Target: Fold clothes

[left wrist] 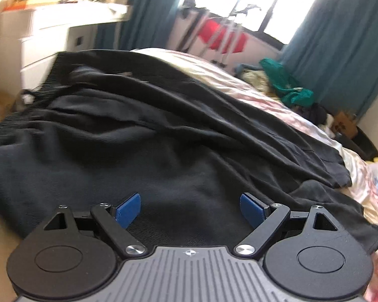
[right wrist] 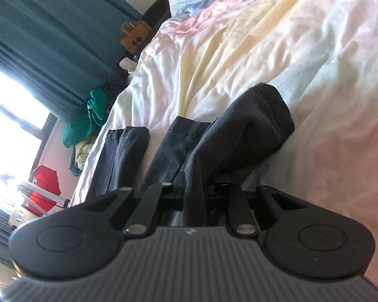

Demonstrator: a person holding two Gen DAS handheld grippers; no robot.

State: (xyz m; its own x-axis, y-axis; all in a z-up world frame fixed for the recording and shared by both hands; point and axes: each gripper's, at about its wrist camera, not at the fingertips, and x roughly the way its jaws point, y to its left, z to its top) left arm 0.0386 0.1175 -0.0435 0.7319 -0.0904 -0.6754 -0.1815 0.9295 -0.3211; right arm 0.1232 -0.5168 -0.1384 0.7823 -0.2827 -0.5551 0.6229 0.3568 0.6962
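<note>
Left wrist view, from left to right: a white dresser (left wrist: 53,35) stands past the bed's edge, then black trousers (left wrist: 143,130) lie spread in loose folds over the pastel bedsheet (left wrist: 239,83), and a green garment (left wrist: 287,85) is heaped by the teal curtain (left wrist: 345,50). The left tool (left wrist: 190,210) hangs just above the dark cloth, released, its blue pads (left wrist: 128,210) wide apart (nothing between them). Right wrist view: the trouser legs (right wrist: 123,156) lie flat on the sheet, and the right tool (right wrist: 194,193) is clenched on a bunched hem of the trousers, whose end folds over further right.
</note>
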